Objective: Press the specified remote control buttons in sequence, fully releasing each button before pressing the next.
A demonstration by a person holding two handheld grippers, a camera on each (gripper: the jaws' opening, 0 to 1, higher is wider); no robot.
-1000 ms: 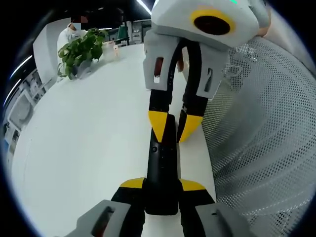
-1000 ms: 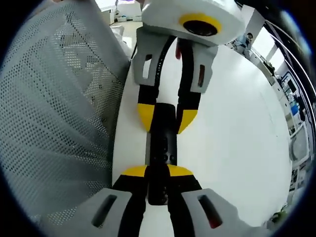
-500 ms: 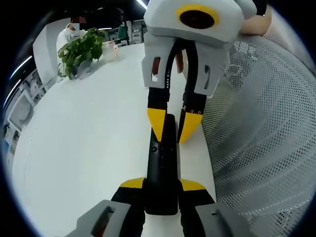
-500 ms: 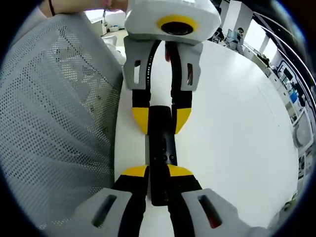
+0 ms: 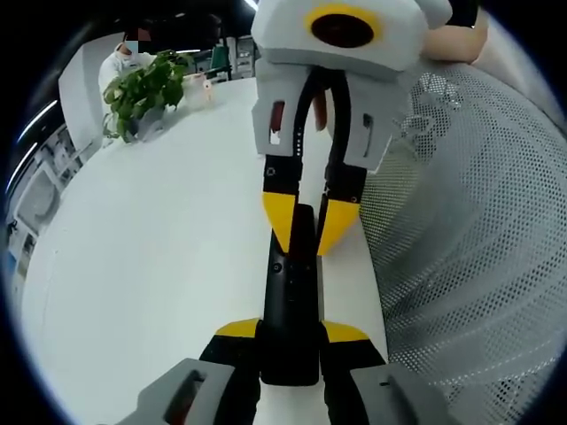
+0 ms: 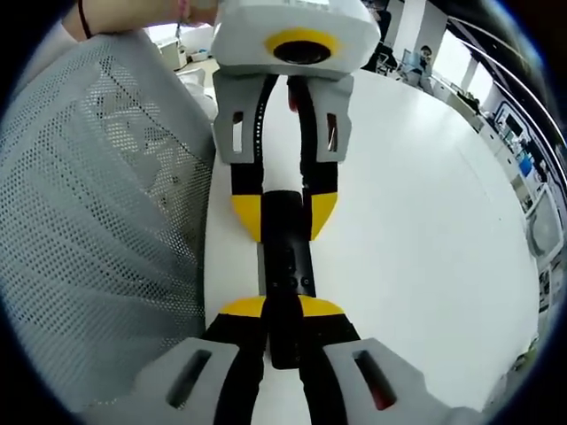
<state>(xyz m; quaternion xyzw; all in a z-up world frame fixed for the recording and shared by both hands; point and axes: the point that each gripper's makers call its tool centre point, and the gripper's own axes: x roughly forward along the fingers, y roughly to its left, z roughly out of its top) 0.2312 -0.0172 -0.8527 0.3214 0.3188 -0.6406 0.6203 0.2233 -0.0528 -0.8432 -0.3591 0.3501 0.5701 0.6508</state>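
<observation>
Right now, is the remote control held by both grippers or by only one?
By both. The black remote control sits between the left gripper at one end and the right gripper at the other, above the white table.

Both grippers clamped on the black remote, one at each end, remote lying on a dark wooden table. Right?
Wrong on the table: it is white, not dark wood, as the left gripper view shows. The rest holds: the left gripper and the right gripper are each shut on an end of the black remote.
</observation>
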